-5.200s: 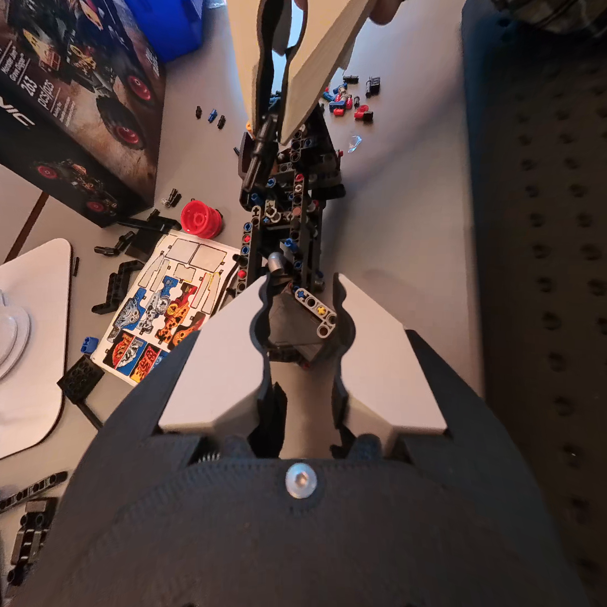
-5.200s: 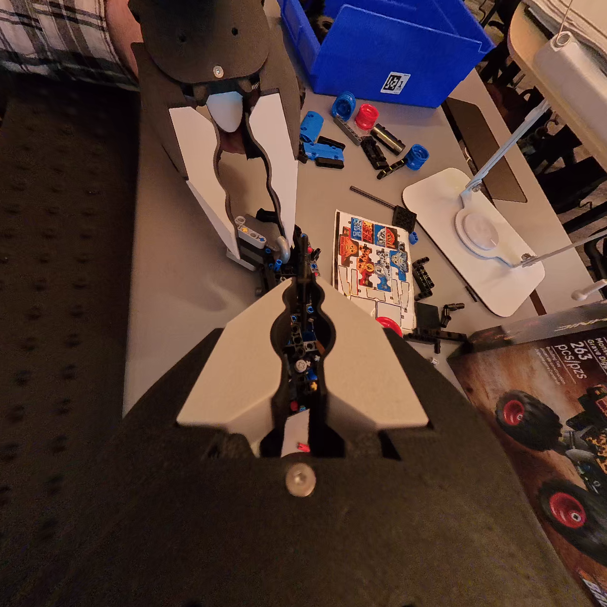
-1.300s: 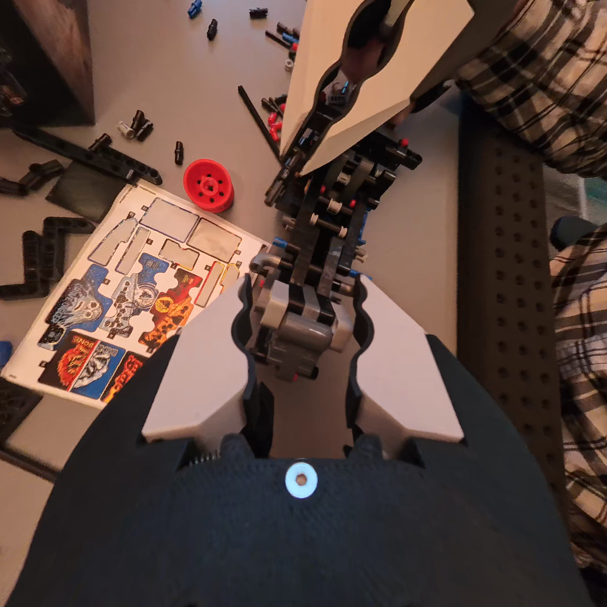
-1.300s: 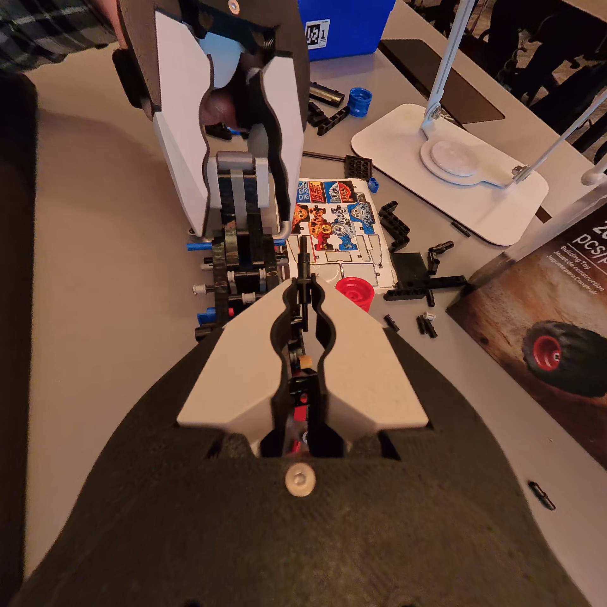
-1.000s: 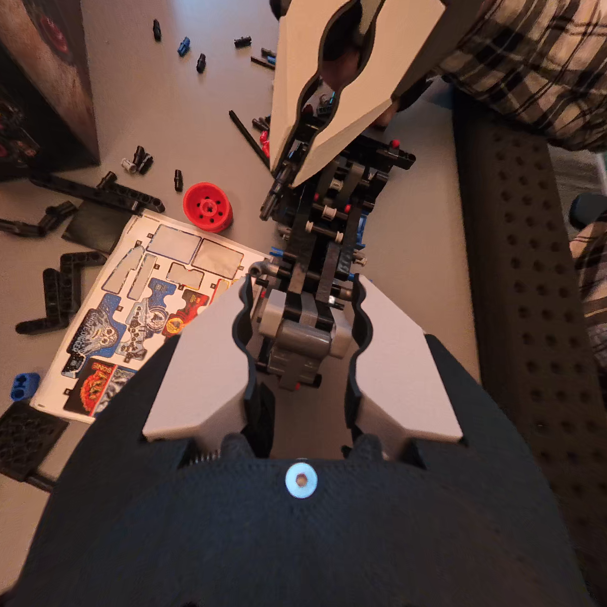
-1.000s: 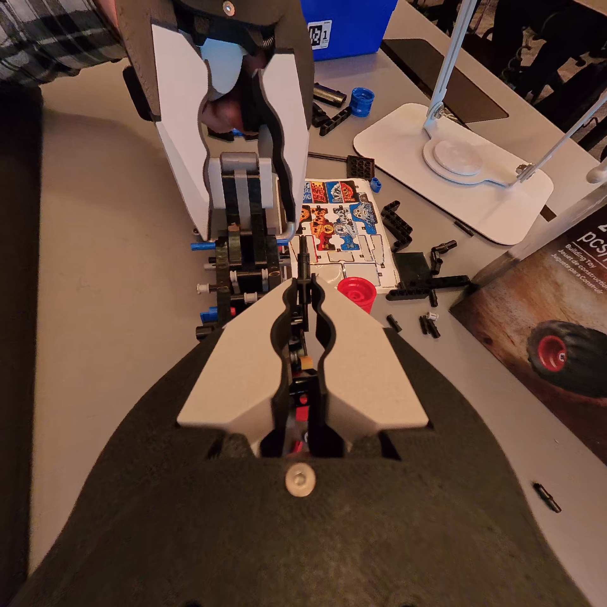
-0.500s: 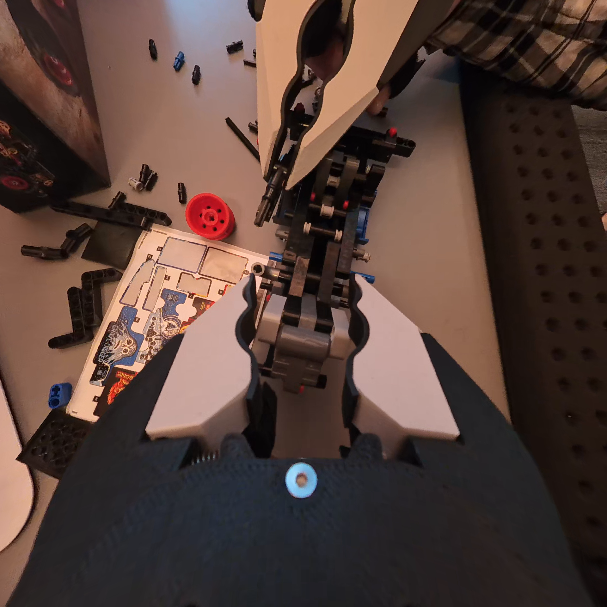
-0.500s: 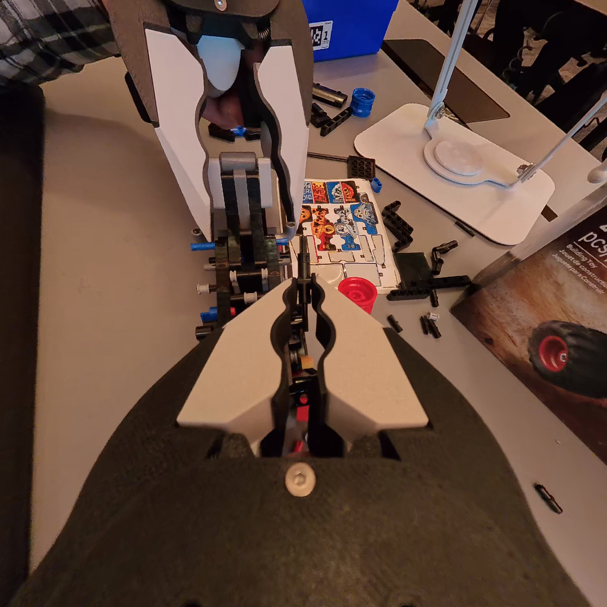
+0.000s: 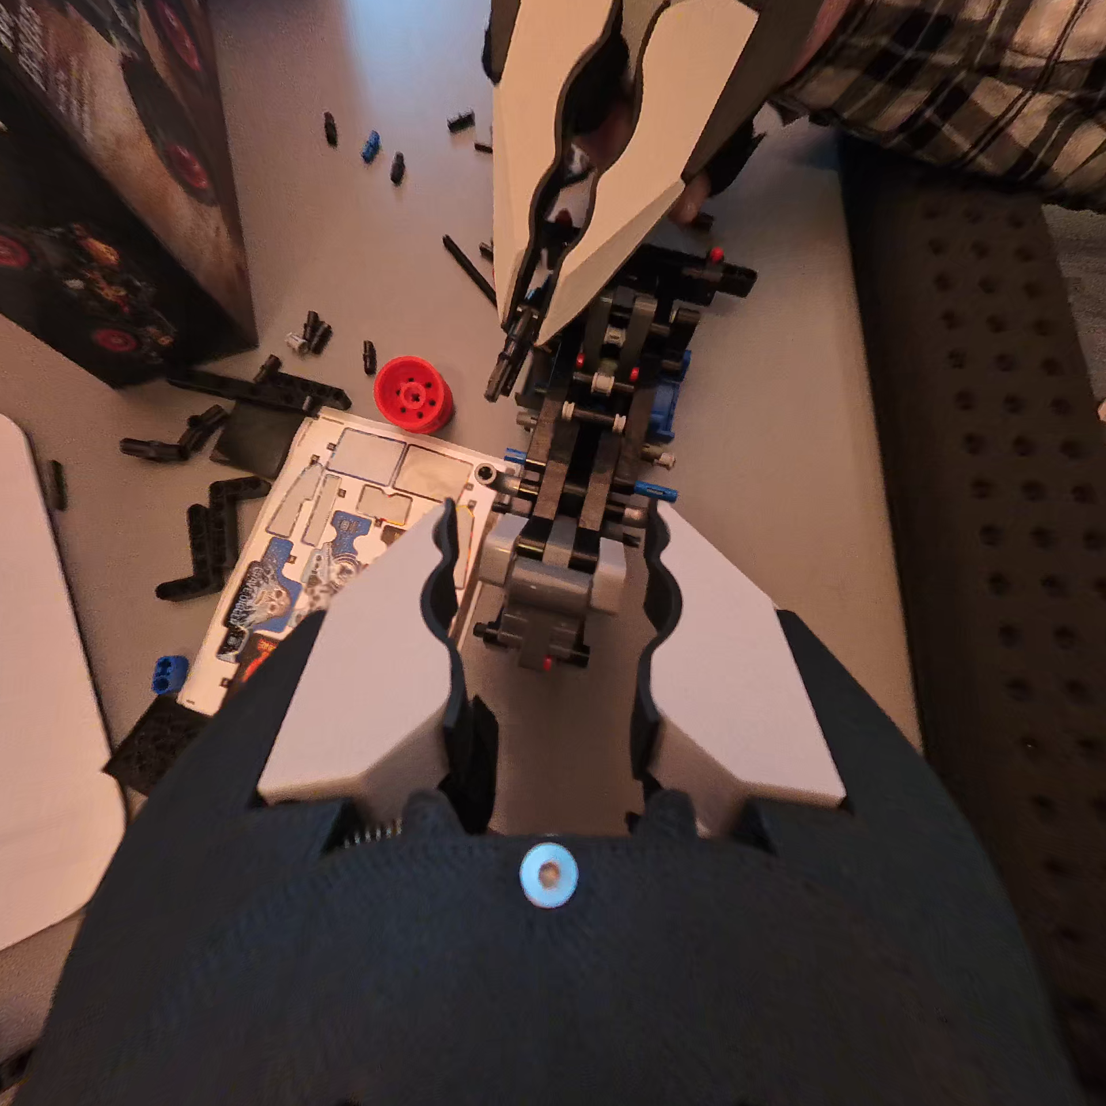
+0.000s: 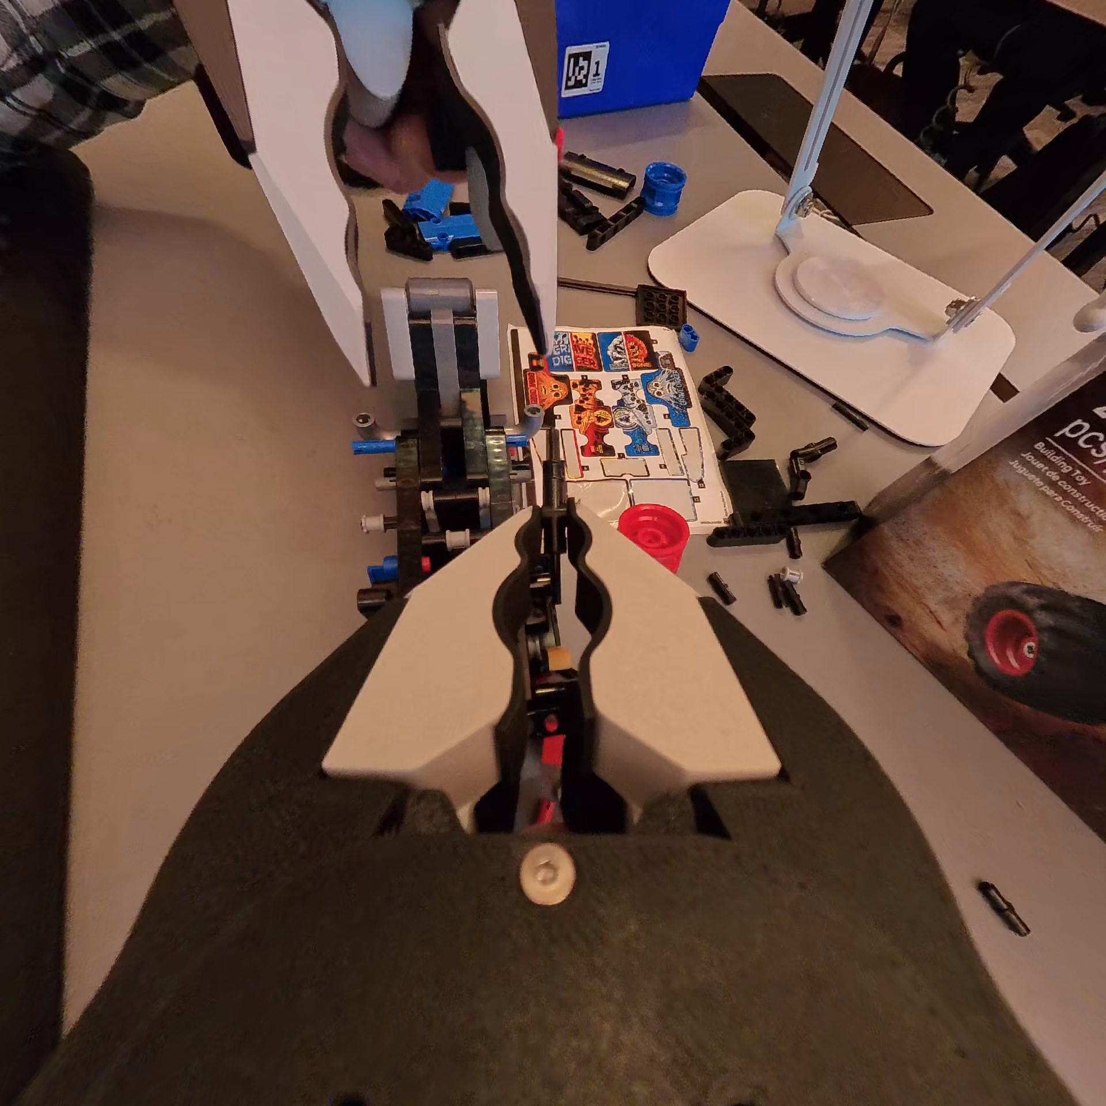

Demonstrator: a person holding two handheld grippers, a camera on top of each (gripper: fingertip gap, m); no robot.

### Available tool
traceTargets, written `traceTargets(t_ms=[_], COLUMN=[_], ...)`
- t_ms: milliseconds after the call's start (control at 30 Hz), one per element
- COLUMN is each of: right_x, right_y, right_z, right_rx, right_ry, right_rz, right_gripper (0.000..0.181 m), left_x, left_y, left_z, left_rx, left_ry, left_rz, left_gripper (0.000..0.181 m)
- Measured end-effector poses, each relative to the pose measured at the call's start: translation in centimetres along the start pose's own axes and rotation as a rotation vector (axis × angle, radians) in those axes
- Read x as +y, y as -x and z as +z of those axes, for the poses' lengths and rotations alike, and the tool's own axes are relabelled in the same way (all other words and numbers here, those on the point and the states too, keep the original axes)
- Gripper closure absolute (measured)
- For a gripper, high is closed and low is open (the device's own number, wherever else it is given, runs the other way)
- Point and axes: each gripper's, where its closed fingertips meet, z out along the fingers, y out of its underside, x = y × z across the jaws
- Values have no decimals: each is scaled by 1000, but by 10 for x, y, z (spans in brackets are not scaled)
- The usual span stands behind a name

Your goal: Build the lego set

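The lego chassis [image 9: 589,455] is laid flat on the grey table [image 9: 772,419], just right of the sticker sheet [image 9: 359,538]. The left gripper [image 9: 547,520] is held wide open around the chassis's grey end, apparently not touching. The right gripper [image 10: 553,526] is clamped on a black axle piece [image 10: 553,473], tip beside the chassis. A red wheel hub [image 9: 413,401] is seen at the sheet's far edge.

1. Chassis [image 9: 589,473]: black beams, grey end block, blue and red pins.
2. Wheel hub [image 9: 413,402], ten o'clock of the chassis: plain red.
3. Sticker sheet [image 10: 616,407]: white, with orange, blue and grey decals.
4. Bin [image 10: 640,54]: blue.
5. Sleeve [image 9: 957,90]: plaid, dark on cream.
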Motion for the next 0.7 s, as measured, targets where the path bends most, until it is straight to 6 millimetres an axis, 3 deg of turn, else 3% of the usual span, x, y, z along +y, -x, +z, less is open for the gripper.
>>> traceTargets(t_ms=[100,267,533,700], right_x=[-3,-23,-39,-41], right_y=[1,6,20,23], right_z=[-3,-16,-31,-33], right_rx=[-12,-78,-253,-298], right_ry=[-20,-142,-255,-267], right_rz=[13,81,207,247], right_gripper=[176,176,177,176], left_x=[-16,-33,-62,-67], left_y=[2,16,2,-3], left_z=[-6,-4,3,4], left_rx=[-68,-340,-500,-539], left_ry=[-67,-48,-104,-109], left_rz=[66,345,601,681], left_gripper=[127,144,157,165])
